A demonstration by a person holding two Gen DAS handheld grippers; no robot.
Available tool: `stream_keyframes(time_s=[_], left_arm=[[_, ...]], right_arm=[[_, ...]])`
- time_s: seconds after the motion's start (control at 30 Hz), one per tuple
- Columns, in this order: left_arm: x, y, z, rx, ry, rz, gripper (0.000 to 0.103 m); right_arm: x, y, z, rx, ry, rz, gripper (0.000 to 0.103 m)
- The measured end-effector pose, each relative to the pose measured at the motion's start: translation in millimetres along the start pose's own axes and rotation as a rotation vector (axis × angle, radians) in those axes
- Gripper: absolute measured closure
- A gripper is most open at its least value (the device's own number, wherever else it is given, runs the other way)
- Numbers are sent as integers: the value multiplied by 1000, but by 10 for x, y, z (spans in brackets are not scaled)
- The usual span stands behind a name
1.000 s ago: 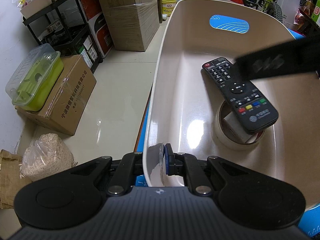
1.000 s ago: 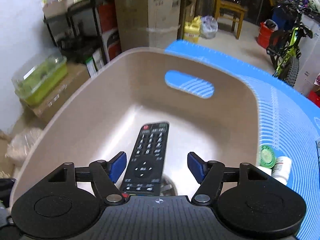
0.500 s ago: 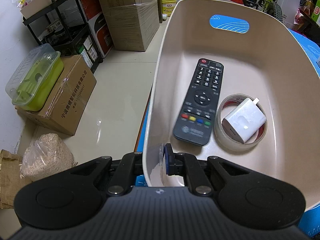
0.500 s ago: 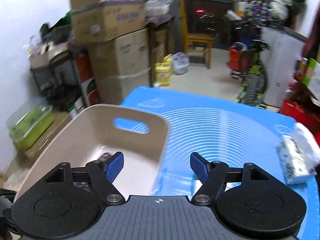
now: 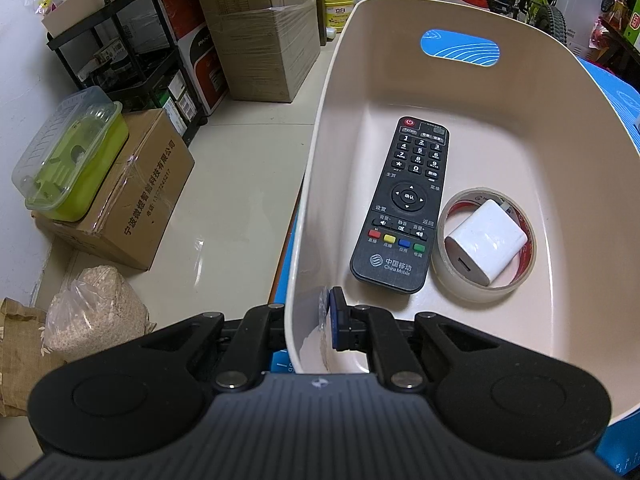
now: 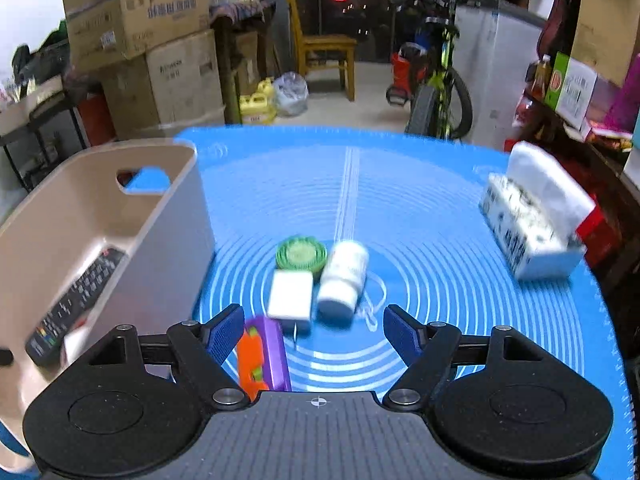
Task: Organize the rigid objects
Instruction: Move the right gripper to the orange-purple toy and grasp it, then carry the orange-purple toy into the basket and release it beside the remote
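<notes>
A beige bin (image 5: 320, 152) stands at the table's left edge. In it lie a black remote (image 5: 404, 204), a tape roll (image 5: 448, 276) and a white charger (image 5: 486, 242) inside the roll. My left gripper (image 5: 316, 316) is shut on the bin's near wall. My right gripper (image 6: 316, 330) is open and empty above the blue mat (image 6: 440, 240). Ahead of it lie a white adapter (image 6: 291, 295), a white bottle (image 6: 344, 278) on its side, a green round lid (image 6: 301, 255) and an orange and purple object (image 6: 262, 354). The bin (image 6: 176, 216) and remote (image 6: 76, 304) show at the left.
A tissue pack (image 6: 532, 220) sits at the mat's right edge. Beyond the table's left edge are cardboard boxes (image 5: 132, 200), a green container (image 5: 72, 160), a grain sack (image 5: 96, 312) and a black shelf (image 5: 132, 64). A bicycle (image 6: 436, 76) and chair (image 6: 320, 48) stand behind.
The remote dropped from my right gripper and now lies flat beside the tape roll. My right gripper pulled out of the bin and swung right over the mat. The left gripper stayed put.
</notes>
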State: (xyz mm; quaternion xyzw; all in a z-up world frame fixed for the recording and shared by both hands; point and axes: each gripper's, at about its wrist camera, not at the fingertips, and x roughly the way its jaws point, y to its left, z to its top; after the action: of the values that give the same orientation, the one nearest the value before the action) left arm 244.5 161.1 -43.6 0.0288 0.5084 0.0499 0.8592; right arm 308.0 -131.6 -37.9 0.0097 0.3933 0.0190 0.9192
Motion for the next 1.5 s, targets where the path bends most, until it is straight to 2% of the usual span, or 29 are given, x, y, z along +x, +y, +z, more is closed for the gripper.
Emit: stream_keyframes(time_s=[0.4, 0.57, 0.63, 0.73, 0.8, 0.93, 1.17, 1.5], left_arm=[[0, -3, 2, 0, 0, 0, 91], [-1, -3, 4, 0, 0, 0, 91], [1, -5, 3, -1, 0, 0, 91], [-1, -4, 5, -1, 0, 0, 91], [0, -4, 5, -1, 0, 1, 91], [-1, -3, 5, -1, 0, 0, 91], [-1, -2, 6, -1, 0, 0, 91], [-1, -4, 7, 0, 0, 0, 91]], right_arm=[[363, 309, -288, -97, 42, 58, 23], [470, 310, -306, -79, 56, 82, 24], [507, 316, -318, -71, 64, 89, 28], [546, 321, -310, -64, 81, 102, 39], [549, 321, -312, -60, 90, 114, 50], [513, 361, -311, -85, 78, 126, 61], [478, 458, -347, -157, 53, 105, 62], [368, 456, -316, -139, 12, 91, 62]])
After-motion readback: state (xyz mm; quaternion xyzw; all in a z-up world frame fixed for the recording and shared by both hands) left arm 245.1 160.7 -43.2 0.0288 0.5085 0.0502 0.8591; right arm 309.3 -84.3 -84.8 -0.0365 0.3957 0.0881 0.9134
